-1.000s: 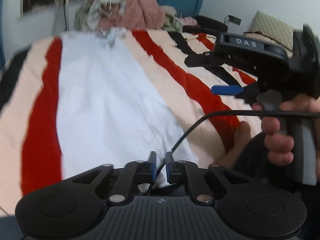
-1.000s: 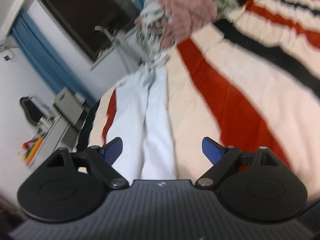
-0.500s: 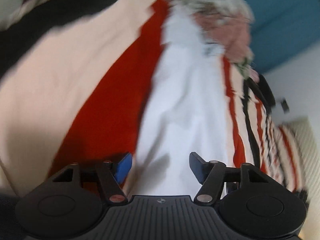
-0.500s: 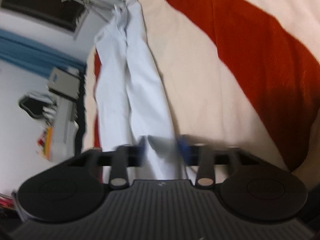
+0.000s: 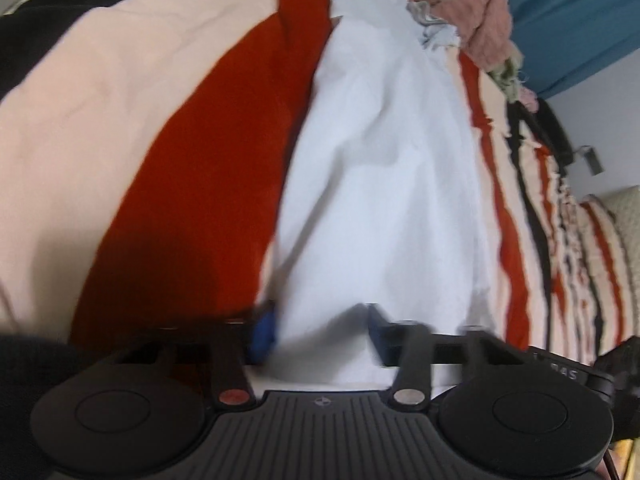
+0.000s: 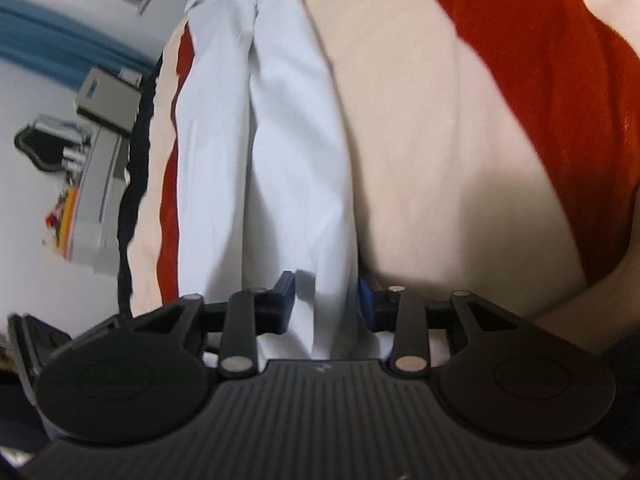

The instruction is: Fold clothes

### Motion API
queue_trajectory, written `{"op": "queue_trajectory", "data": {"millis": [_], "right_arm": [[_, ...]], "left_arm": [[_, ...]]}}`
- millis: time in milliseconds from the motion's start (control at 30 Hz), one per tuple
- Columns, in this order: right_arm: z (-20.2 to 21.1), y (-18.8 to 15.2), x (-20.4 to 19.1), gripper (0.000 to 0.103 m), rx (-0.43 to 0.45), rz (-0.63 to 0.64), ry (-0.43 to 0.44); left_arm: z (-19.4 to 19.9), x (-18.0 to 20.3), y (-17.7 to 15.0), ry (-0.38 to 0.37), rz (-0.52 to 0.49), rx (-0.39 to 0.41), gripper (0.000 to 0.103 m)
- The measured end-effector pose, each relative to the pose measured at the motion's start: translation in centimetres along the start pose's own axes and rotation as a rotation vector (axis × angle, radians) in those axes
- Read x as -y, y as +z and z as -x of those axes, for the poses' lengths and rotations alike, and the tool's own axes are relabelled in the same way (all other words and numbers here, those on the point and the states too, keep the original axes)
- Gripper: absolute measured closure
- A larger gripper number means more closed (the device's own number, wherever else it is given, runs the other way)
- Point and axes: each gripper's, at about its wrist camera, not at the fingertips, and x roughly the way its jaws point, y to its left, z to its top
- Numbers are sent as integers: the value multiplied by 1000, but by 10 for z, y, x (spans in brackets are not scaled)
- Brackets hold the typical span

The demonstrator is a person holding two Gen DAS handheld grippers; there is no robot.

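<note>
Half a second ago our left gripper (image 5: 320, 330) gaped; now both it and our right gripper (image 6: 326, 300) straddle the trousers' (image 5: 380, 184) near hem, jaws part-closed around cloth, so we judge a lengthwise fold imminent.

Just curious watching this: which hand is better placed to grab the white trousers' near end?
Right, marginally: the right gripper brackets a narrower fold of the long white cloth trousers; the left gripper straddles wider fabric.
</note>
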Motion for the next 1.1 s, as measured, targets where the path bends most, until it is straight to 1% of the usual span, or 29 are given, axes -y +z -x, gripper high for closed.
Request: {"op": "queue_trajectory", "data": {"millis": [33, 67, 167, 200, 267, 333, 367, 500, 667, 733, 767, 800, 867, 933, 967, 1033, 1100], "right_arm": [[0, -2, -4, 64, 0, 19, -12], [0, -3, -6, 64, -2, 26, -17], [2, -7, -12, 63, -2, 41, -33], [6, -7, -11, 71, 10, 31, -27], [17, -5, -9, 92, 43, 2, 7], [32, -1, -8, 93, 87, -25, 66], [42, 2, -9, 94, 115, -31, 100], [90, 26, -32, 95, 235, 9, 203], [158, 50, -82, 95, 362, 140, 265], [175, 43, -90, 95, 395, 191, 267], [182, 36, -87, 95, 398, 213, 260], [187, 28, -83, 95, 395, 230, 250], [189, 7, -68, 95, 365, 249, 227], [191, -17, -51, 95, 332, 263, 199], [187, -29, -42, 95, 313, 263, 186], [175, -38, -27, 95, 280, 251, 168], [160, -29, -20, 95, 258, 229, 151]], "left_arm": [[2, -2, -2, -11, 17, 5, 90], [3, -6, -6, -29, 37, 9, 94], [14, -14, -2, -111, 117, 47, 97], [17, -17, 1, -143, 144, 62, 98], [33, -18, 7, -220, 178, 98, 98], [52, -13, 14, -285, 184, 132, 99], [62, -10, 15, -305, 182, 146, 99], [104, 8, 11, -353, 157, 197, 99], [156, 31, 6, -414, 126, 260, 99], [177, 39, 4, -439, 114, 286, 99], [188, 44, 3, -451, 108, 298, 99], [193, 42, -6, -454, 108, 292, 99], [193, 27, -36, -449, 125, 253, 99], [183, 9, -65, -441, 165, 189, 100], [175, 1, -73, -431, 187, 151, 100], [157, -7, -72, -407, 204, 110, 100], [137, -8, -51, -377, 209, 106, 100]]}}
